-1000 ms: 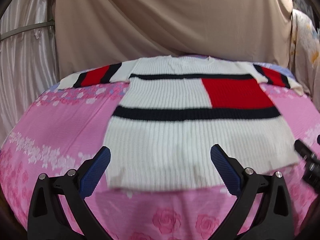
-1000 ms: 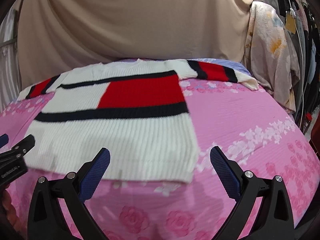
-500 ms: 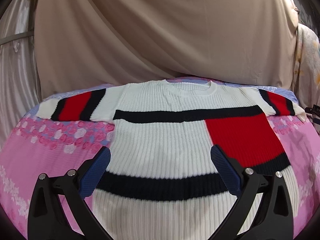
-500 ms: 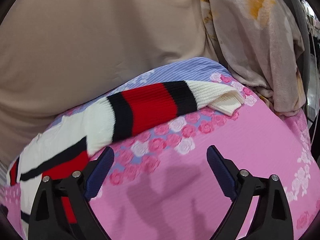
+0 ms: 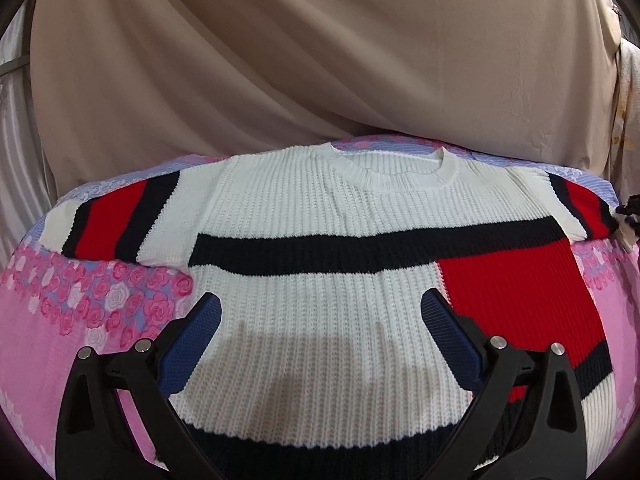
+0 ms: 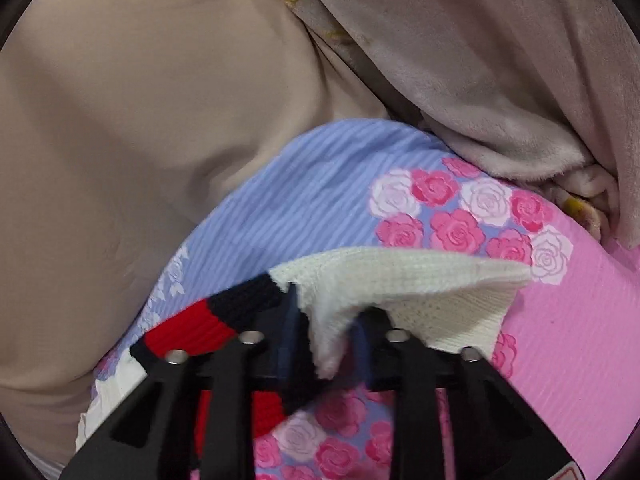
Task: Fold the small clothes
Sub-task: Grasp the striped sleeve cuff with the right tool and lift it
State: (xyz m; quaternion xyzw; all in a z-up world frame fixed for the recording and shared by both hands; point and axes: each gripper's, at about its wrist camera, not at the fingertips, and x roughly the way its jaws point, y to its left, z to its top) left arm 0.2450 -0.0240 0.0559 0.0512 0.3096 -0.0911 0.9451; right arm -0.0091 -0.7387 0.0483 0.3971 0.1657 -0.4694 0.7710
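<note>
Closed since half a second ago: right gripper point(image 6: 324, 344), earlier spread above the right sleeve, now pinching the cream cuff point(image 6: 400, 280) of that sleeve between its blue pads, cuff bunched and lifted off the sheet point(image 6: 580, 320). Nearer to the chest of the sweater point(image 5: 320, 248) than before: left gripper point(image 5: 320, 336), jaws spread wide, blue pads point(image 5: 192, 344) hanging over the white ribbing, gripping nothing.

Laid flat and face up on the pink rose-print sheet, neckline away from the left camera: white ribbed knit with a navy band across the chest, a red block at the right, a second navy band lower down near the gripper frame. Stretched out to the left on the sheet: left sleeve point(image 5: 116, 220), striped navy, red, navy, with a white end. Seen at the far right edge of the left view: right sleeve point(image 5: 576, 208), same stripes, tip held by something dark, too small to make out. Behind the sheet: beige curtain point(image 5: 320, 60). In the right view, draped at upper right: plush grey blanket point(image 6: 480, 60), touching the sheet's far corner.
</note>
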